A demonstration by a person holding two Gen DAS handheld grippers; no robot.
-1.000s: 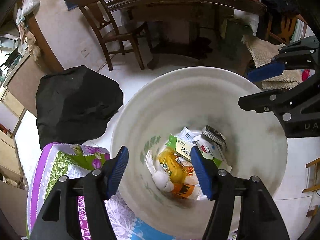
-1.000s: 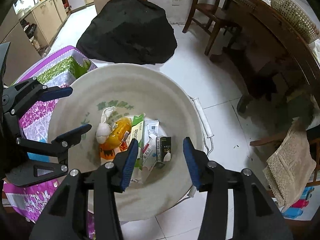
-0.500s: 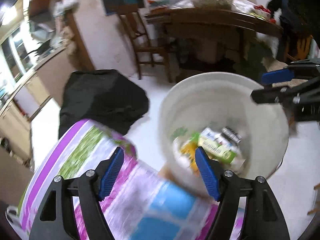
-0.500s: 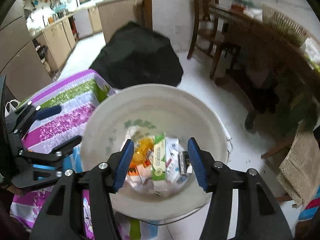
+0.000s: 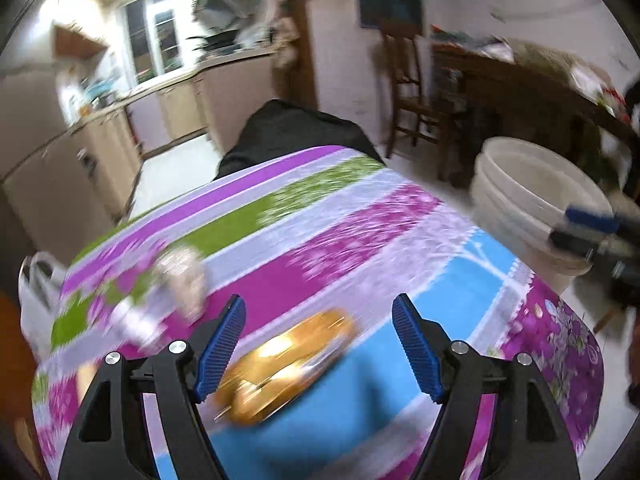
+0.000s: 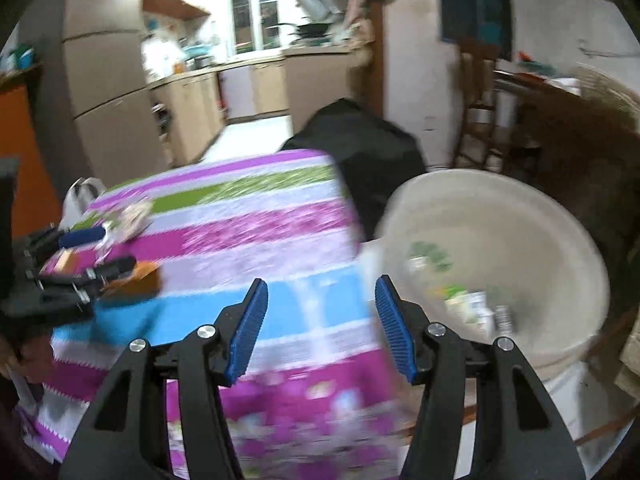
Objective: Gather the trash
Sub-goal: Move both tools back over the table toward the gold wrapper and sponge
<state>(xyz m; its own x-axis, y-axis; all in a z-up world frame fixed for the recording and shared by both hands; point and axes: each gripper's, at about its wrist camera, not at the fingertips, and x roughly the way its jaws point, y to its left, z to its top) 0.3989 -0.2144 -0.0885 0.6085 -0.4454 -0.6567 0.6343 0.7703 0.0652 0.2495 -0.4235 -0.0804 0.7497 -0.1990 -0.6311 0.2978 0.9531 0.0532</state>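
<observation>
Claws: both swung off the white bucket [image 6: 496,264] back over the striped desk [image 5: 360,216] | left claw [image 5: 318,346] opening, empty, above golden wrapper [image 5: 280,364] | right claw [image 6: 320,328] part-open, empty | crumpled scrap [image 5: 180,276] awaits pickup

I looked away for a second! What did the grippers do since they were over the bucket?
Both swung away from the white bucket to the striped tablecloth. The left gripper, jaws opening, is now over a blurry golden wrapper. The right gripper is empty. Trash stays in the bucket.
</observation>
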